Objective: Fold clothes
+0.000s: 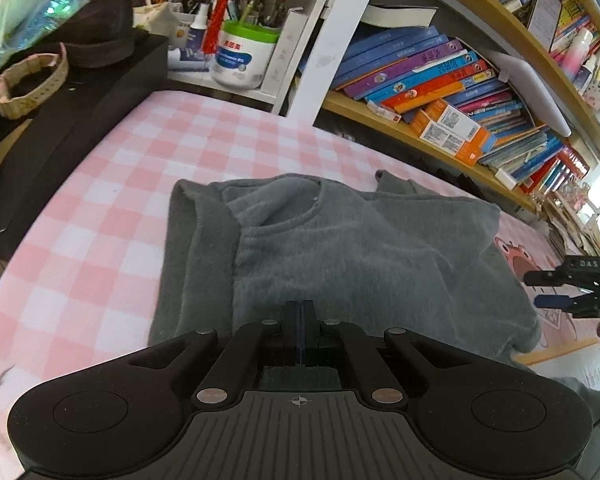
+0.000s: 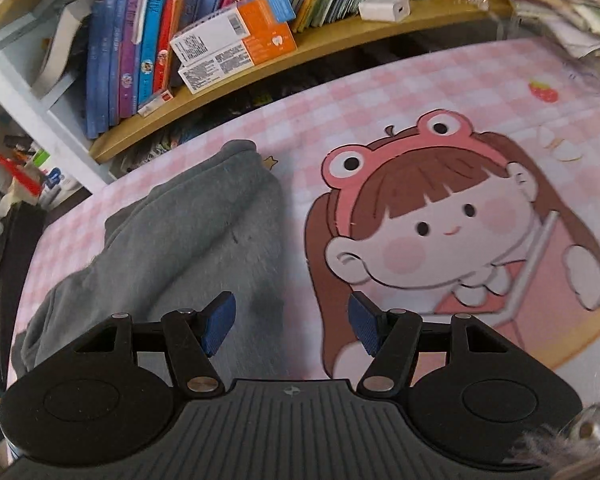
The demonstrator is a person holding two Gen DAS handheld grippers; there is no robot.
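So the grey sweater [image 1: 340,256] is lying on the pink checked mat [image 1: 100,220], partly folded already: the left side panel looks turned in over the body, and the neckline [image 1: 284,208] faces the far edge by the bookshelf [image 1: 440,92]. In the right wrist view it sits to the left of the cartoon girl print [image 2: 440,232], with what I take for a sleeve end [image 2: 240,152] pointing up toward the shelf.

The left gripper [image 1: 299,320] is fully closed and sits right over the near hem area. I honestly can't tell whether there's fabric pinched in it or it's just resting shut above the cloth. The right gripper [image 2: 292,320] is about half open with nothing between its blue pads [image 2: 220,320], hovering over the sweater's right edge where grey meets mat.

Long axis runs from the near hem to the collar, so roughly away from the person, neck end far.

My guess is the next bit is folding the right side in to match the left. To do it well I'd grab the right edge low and near the shoulder seam, lift just enough to clear, and lay it across parallel to that long axis so both sides line up. The fleece looks thick and floppy, so a shallow pinch could slip.
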